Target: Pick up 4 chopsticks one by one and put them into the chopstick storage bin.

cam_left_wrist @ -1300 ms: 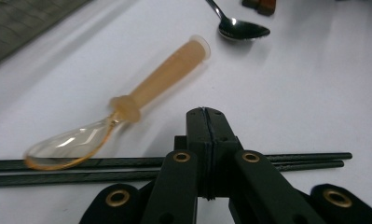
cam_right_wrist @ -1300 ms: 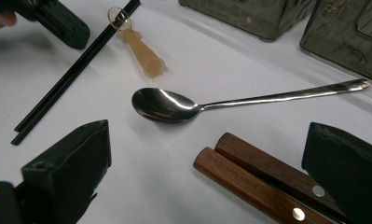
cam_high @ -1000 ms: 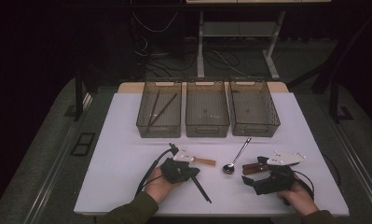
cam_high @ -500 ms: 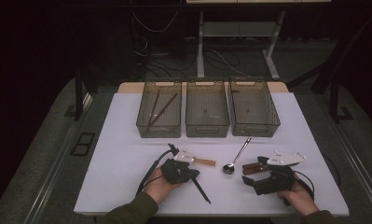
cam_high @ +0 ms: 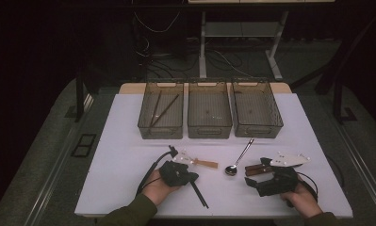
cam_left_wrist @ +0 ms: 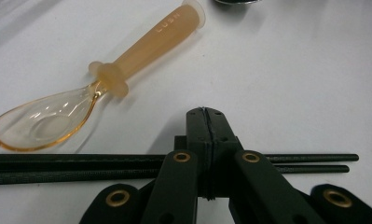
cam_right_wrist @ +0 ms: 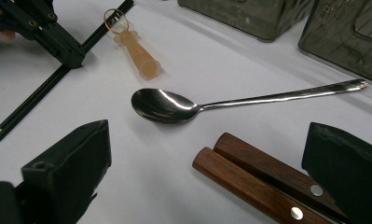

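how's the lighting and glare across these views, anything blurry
High view: dim, dark surroundings, white table lit, slightly soft. Left gripper view: bright and sharp on the amber spoon. Right gripper view: bright glare in the metal spoon bowl, near jaws soft.

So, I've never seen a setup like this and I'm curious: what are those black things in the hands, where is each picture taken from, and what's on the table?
A person sits at a white table and holds a hand tool with two-jaw tongs in each hand. The high view looks down from above; the other two pictures come from cameras riding on each tool.

The left tongs are shut, with nothing between them, just above a pair of black chopsticks. Beside them lies a clear amber plastic spoon.

The right tongs stand open around two wooden handles, not pressing on them. A metal spoon lies nearby.

At the back stand three smoky plastic bins; the left one holds dark sticks.
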{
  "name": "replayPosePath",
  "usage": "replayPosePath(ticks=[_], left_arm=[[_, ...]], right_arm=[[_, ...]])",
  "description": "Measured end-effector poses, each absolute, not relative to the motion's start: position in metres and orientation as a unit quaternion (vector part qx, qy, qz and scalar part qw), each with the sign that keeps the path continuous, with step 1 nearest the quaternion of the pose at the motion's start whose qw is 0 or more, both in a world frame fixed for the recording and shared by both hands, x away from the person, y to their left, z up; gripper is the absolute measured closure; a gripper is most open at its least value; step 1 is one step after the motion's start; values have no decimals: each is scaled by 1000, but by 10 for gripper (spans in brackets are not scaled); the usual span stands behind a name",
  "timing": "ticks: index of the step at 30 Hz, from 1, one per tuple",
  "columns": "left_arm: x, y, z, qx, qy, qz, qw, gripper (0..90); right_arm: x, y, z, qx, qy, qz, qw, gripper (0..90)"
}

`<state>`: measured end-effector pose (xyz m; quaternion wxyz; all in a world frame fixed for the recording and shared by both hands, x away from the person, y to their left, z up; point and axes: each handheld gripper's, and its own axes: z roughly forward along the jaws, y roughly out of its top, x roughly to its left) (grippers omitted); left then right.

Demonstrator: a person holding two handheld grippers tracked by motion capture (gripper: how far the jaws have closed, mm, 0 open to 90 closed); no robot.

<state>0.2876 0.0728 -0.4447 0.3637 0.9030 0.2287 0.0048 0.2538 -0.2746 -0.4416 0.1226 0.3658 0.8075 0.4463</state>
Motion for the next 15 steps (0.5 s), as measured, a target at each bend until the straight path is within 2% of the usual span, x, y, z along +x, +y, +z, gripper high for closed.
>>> replayPosePath(ticks=[15], left_arm=[[284, 84, -443, 905, 233, 6, 355, 885]], right_arm=[[254, -275, -441, 367, 807, 446, 122, 15]])
